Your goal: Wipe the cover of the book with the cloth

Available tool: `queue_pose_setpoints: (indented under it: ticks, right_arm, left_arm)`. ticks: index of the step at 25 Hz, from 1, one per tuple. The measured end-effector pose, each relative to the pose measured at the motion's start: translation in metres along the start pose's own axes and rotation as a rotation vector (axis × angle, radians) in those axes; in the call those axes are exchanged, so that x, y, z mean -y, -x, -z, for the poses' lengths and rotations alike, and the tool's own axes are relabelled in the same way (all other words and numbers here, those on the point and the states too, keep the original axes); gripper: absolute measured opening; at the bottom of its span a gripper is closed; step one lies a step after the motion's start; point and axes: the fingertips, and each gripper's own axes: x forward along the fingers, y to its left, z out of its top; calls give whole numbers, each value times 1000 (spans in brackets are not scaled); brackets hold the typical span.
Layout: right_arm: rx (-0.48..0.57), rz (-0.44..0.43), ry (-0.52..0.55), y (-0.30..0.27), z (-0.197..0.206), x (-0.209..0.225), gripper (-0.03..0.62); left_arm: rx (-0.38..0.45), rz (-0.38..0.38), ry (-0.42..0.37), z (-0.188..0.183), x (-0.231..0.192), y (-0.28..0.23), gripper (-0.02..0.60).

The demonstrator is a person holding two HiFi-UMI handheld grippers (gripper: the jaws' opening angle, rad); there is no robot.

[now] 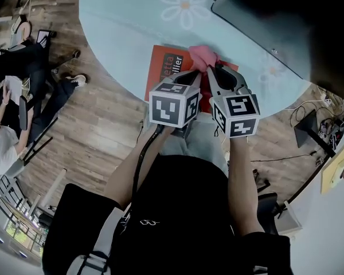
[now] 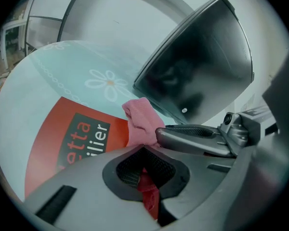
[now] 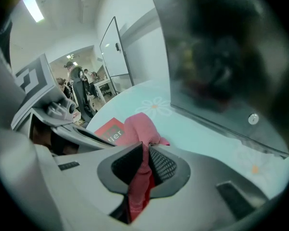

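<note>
An orange-red book [image 1: 163,67] with a dark title panel lies near the front edge of the round, pale blue table [image 1: 120,16]. A pink cloth [image 1: 202,55] is bunched at the book's far right corner. Both grippers hang close together over the book's near side. In the left gripper view the left gripper [image 2: 143,150] is shut with a crumpled red fold of the cloth [image 2: 138,119] between its jaws, the book [image 2: 62,138] beyond. The right gripper [image 3: 145,146] is shut on the same cloth [image 3: 142,126], right beside the left one [image 1: 190,76].
A large dark glossy screen [image 1: 264,16] stands on the table just beyond the cloth and fills the right of both gripper views [image 2: 197,71]. People sit on chairs [image 1: 11,96] at the left. Cables and a stand [image 1: 309,128] lie on the wooden floor at the right.
</note>
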Motion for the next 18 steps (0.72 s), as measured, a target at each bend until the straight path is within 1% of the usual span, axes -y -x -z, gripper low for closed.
queue_pose_setpoints:
  ticks: [9, 16, 18]
  right_arm:
    - [2, 30, -8, 22, 16, 29, 43]
    - [11, 26, -8, 33, 24, 48, 43]
    - [0, 44, 0, 38, 27, 54, 43]
  left_arm:
    - [-20, 33, 5, 9, 32, -19, 12]
    - [-2, 41, 5, 13, 51, -32, 12]
    - [-3, 51, 3, 15, 59, -36, 12]
